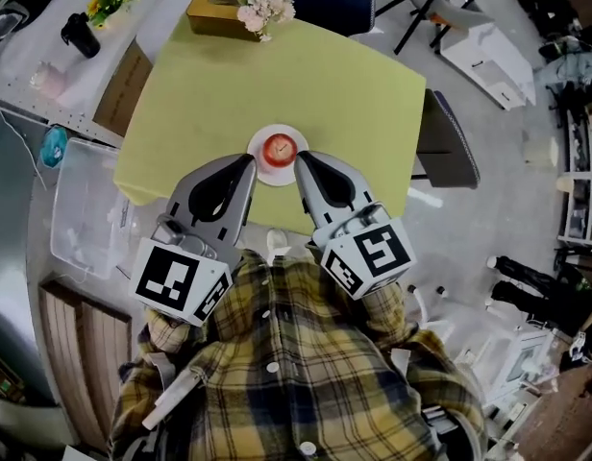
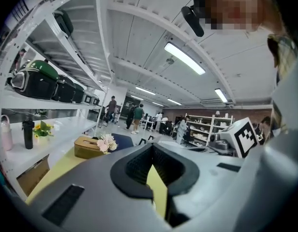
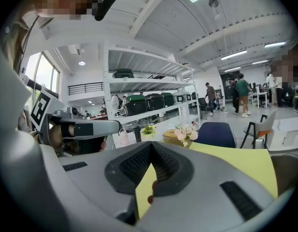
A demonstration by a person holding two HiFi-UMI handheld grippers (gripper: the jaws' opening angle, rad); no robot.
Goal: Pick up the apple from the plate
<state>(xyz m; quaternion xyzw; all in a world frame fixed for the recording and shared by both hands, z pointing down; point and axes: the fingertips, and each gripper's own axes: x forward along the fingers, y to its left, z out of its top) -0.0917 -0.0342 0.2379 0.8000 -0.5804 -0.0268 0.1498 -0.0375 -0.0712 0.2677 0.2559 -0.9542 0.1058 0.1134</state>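
On the yellow counter (image 1: 325, 84), close to its near edge, a white plate (image 1: 282, 178) is carrying the red apple (image 1: 277, 148), which is sitting upright at the plate's middle. The left hand-held gripper (image 1: 248, 162) and the right hand-held gripper (image 1: 301, 159) are pointing at it from the person's side, with their tips lying at the plate's left and right rims and the apple between them. Both pairs of jaws are standing closed and are holding nothing; each gripper view is showing only a sliver of yellow counter through the gap behind the meeting tips. A small reddish patch in the right one is probably the apple. The main hazard, as I am judging it, is an advance with the jaws shut: a closed tip would be pushing the round apple off the plate or sliding the plate across the smooth counter. A late or narrow opening would be pinching the fruit off-centre and letting it roll. The two tools are also working close together and may be fouling each other. The tissue box (image 1: 215, 12) with flowers (image 1: 267, 6) is standing well apart at the far edge.
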